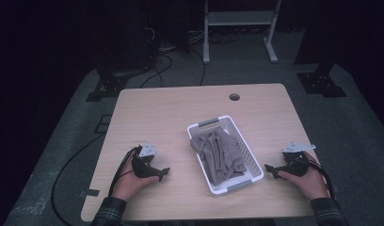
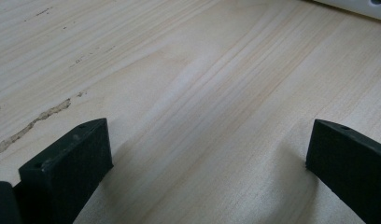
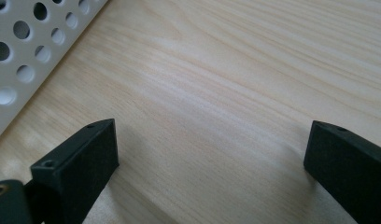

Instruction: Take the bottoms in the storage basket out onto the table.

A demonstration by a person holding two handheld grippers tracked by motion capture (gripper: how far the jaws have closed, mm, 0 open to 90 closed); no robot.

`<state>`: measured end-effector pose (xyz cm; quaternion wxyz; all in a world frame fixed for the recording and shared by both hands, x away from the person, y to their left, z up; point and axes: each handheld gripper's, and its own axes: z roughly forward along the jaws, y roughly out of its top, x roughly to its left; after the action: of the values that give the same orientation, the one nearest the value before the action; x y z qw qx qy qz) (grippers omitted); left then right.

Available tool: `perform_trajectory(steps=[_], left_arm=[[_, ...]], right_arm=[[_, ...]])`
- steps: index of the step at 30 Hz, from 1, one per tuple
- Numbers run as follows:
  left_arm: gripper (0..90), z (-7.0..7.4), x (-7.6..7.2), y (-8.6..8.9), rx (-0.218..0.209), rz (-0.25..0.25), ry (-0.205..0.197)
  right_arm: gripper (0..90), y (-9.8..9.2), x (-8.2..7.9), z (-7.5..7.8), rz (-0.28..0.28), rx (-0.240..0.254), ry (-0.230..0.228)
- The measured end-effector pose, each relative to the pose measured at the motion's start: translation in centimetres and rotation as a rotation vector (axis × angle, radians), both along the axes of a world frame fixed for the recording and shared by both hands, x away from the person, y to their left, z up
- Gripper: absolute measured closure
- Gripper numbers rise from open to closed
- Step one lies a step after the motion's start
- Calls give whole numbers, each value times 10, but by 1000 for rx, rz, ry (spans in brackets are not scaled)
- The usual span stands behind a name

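A white perforated basket [image 1: 199, 128] stands on the wooden table [image 1: 157, 113], slightly right of centre, with crumpled grey cloth [image 1: 220, 153] inside. My left gripper [image 1: 163, 173] rests on the table to the basket's left, held in a hand, jaws pointing toward the basket. Its jaws are open [image 2: 209, 144] over bare wood. My right gripper [image 1: 271, 170] lies on the table to the basket's right, pointing at it. Its jaws stand open [image 3: 212, 144] with nothing between them, and the basket's holed wall [image 3: 25, 51] is close at the upper left.
A round cable hole [image 1: 234, 97] sits near the table's far edge. Beyond the table are a white frame's legs [image 1: 239, 28], dark stands and cables on the grey floor. A scratch [image 2: 34, 123] marks the wood near the left gripper.
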<state>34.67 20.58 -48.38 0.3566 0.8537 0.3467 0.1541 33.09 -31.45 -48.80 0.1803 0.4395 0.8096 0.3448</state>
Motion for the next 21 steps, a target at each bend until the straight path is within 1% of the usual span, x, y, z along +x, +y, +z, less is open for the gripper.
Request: perform_trajectory(steps=[11, 14, 15, 17, 18, 20, 21], left_arm=[[0, 0, 1, 0, 1, 0, 1], [0, 0, 1, 0, 1, 0, 1], [0, 0, 1, 0, 1, 0, 1], [0, 0, 1, 0, 1, 0, 1], [0, 0, 1, 0, 1, 0, 1], [0, 0, 1, 0, 1, 0, 1], [0, 0, 1, 0, 1, 0, 1]], right_arm=[[21, 0, 0, 0, -9, 2, 1], [42, 0, 0, 0, -14, 3, 0], [89, -2, 0, 1, -15, 11, -12], [137, -3, 0, 1, -19, 17, -20], [142, -4, 0, 1, -16, 17, -24], [164, -5, 0, 2, -18, 17, -22], [212, -5, 0, 3, -21, 15, -16]])
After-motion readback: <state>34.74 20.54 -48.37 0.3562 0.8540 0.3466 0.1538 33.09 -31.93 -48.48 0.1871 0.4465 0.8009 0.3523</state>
